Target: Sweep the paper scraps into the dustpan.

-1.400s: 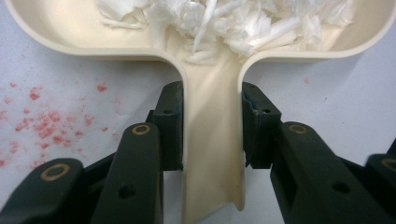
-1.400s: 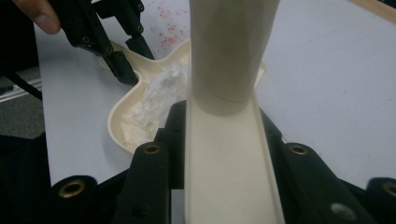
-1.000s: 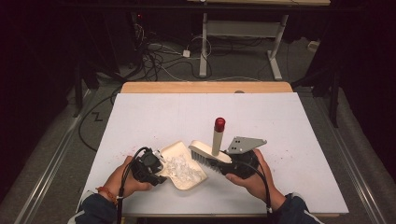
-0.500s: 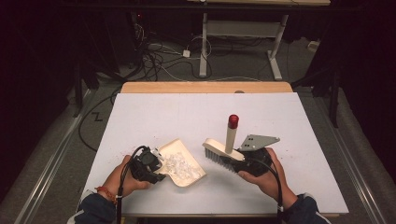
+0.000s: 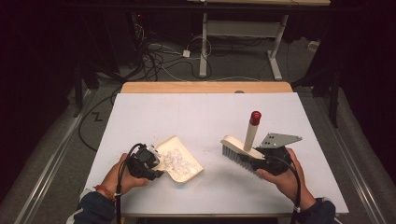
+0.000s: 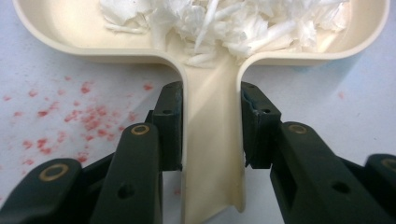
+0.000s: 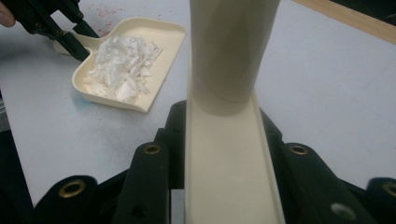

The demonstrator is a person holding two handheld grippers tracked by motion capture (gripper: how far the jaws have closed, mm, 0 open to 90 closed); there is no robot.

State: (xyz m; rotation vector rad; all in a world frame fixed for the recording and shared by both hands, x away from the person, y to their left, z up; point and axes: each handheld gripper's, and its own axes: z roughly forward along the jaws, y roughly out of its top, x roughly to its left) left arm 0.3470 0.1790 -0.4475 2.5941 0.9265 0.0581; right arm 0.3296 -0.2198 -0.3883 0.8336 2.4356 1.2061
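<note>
The brush [image 5: 240,149] is pulling away from the dustpan [image 5: 180,161] — a second ago its bristles were sitting right against the pan's open edge, and now there is a bare strip of worktop [image 5: 210,116] between the two. The right gripper [image 5: 261,161] is carrying it off toward the right side, its fingers [image 7: 175,140] closed tight on the flat cream back of the brush, with the red-capped handle standing up and leaning a little away from the person.

The dustpan is sitting near the front left of the worktop, holding a heap of white paper shreds [image 5: 175,161]. The left gripper [image 5: 152,163] is clamping the pan's handle, its fingers [image 6: 169,126] pressing on both sides of the cream stem; the pan is lying where it was earlier, turned much the same way.

Judging from this, the sweeping looks finished — no loose shreds are showing on the worktop, and the whole pile is resting inside the pan. What is probably left is putting the brush down and lifting the pan level so nothing slides out of its open edge.
</note>
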